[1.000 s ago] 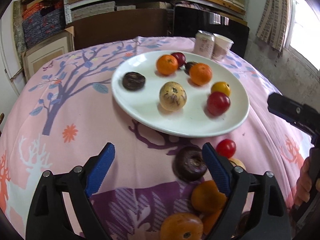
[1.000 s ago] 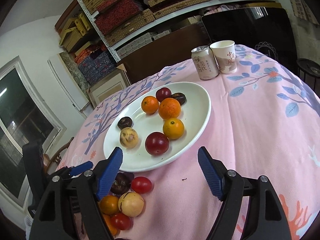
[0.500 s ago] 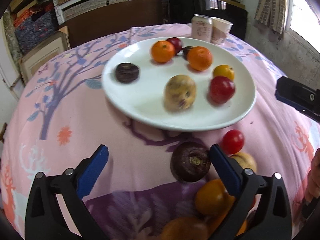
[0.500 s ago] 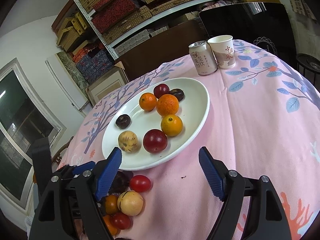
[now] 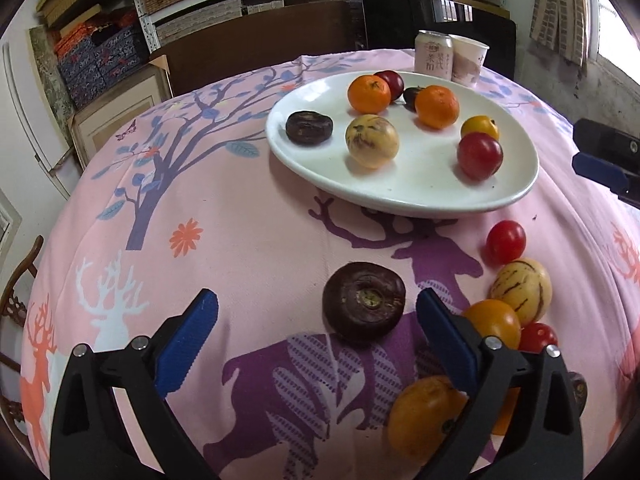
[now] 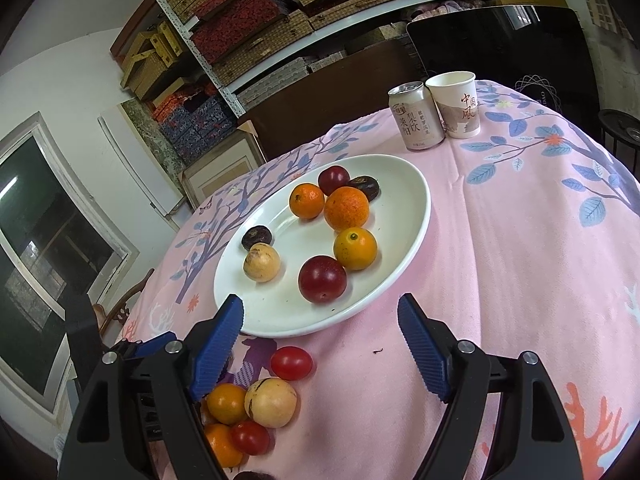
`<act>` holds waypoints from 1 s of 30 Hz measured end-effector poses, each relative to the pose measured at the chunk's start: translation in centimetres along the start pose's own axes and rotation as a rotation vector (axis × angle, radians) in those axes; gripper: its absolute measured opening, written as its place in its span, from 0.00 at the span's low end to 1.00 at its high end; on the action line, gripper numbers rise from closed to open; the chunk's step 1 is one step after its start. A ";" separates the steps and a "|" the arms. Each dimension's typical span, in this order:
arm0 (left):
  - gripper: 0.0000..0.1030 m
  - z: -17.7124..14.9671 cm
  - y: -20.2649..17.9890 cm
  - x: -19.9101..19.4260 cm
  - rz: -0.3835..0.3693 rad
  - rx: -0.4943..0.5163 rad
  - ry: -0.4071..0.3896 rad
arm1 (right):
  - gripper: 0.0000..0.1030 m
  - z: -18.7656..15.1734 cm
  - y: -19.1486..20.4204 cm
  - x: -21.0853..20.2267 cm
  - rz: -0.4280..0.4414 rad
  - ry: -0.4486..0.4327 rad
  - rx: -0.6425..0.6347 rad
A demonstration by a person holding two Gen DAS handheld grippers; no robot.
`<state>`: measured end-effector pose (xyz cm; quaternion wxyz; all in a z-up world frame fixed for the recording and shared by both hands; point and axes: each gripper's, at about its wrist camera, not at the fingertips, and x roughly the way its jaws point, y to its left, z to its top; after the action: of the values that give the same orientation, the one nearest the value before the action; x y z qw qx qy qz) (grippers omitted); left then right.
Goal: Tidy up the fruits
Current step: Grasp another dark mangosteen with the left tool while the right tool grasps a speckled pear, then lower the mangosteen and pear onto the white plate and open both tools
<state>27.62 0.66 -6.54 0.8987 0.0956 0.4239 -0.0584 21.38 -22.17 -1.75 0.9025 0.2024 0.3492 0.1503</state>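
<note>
A white plate (image 5: 420, 196) holds several fruits, among them two oranges (image 5: 369, 89), a pale striped fruit (image 5: 372, 141) and a red plum (image 5: 479, 155). In front of it a dark purple fruit (image 5: 364, 306) lies on the pink cloth. It sits between the fingers of my left gripper (image 5: 316, 298), nearer the right finger and untouched; the jaws stand wide and are closing. More loose fruits are piled to its right, including a cherry tomato (image 5: 505, 241). My right gripper (image 6: 320, 304) hangs open and empty over the plate's (image 6: 400, 208) near rim.
A drink can (image 6: 416, 120) and a paper cup (image 6: 456, 104) stand behind the plate. The loose pile, with a tomato (image 6: 291, 363) and a pale fruit (image 6: 271, 402), lies by the table's near edge. Shelves of boxes fill the back wall.
My left gripper opened wider and moved in, so the dark purple fruit now lies between its fingers instead of beside the right one. The right gripper has kept still.
</note>
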 end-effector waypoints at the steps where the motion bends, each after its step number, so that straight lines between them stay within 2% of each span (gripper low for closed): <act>1: 0.95 0.0 0.2 0.1 -0.008 -0.009 0.005 | 0.78 0.0 0.0 0.0 0.000 0.000 -0.001; 2: 0.93 -0.1 0.4 0.4 -0.013 -0.019 0.013 | 0.78 0.0 0.1 0.0 0.001 0.001 -0.002; 5: 0.74 -0.2 0.4 1.0 -0.064 -0.020 0.032 | 0.78 0.0 0.1 0.1 0.003 0.007 -0.005; 7: 0.69 -0.2 0.0 0.8 -0.064 0.000 0.016 | 0.78 -0.1 0.3 0.2 0.005 0.013 -0.012; 12: 0.42 -0.1 -0.6 0.7 -0.116 0.013 -0.003 | 0.78 -0.9 1.0 0.5 0.021 0.061 -0.058; 14: 0.40 0.0 -0.6 0.6 -0.105 0.009 -0.008 | 0.78 -1.9 1.8 0.5 0.040 0.100 -0.091; 17: 0.40 0.1 0.5 0.5 -0.093 -0.032 -0.012 | 0.70 -3.7 3.0 0.8 0.056 0.151 -0.150; 22: 0.40 0.0 0.9 0.7 -0.095 -0.051 -0.001 | 0.48 -5.5 3.8 2.9 0.086 0.251 -0.155; 29: 0.40 0.0 0.8 0.9 -0.095 -0.049 -0.001 | 0.44 -5.6 3.3 3.5 0.117 0.260 -0.100; 30: 0.40 0.0 0.8 0.9 -0.099 -0.051 -0.001 | 0.38 -5.6 3.1 3.7 0.116 0.264 -0.092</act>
<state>28.32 1.44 -7.15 0.8972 0.0515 0.4289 -0.0917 19.73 -16.48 -6.11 0.8468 0.1594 0.4453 0.2434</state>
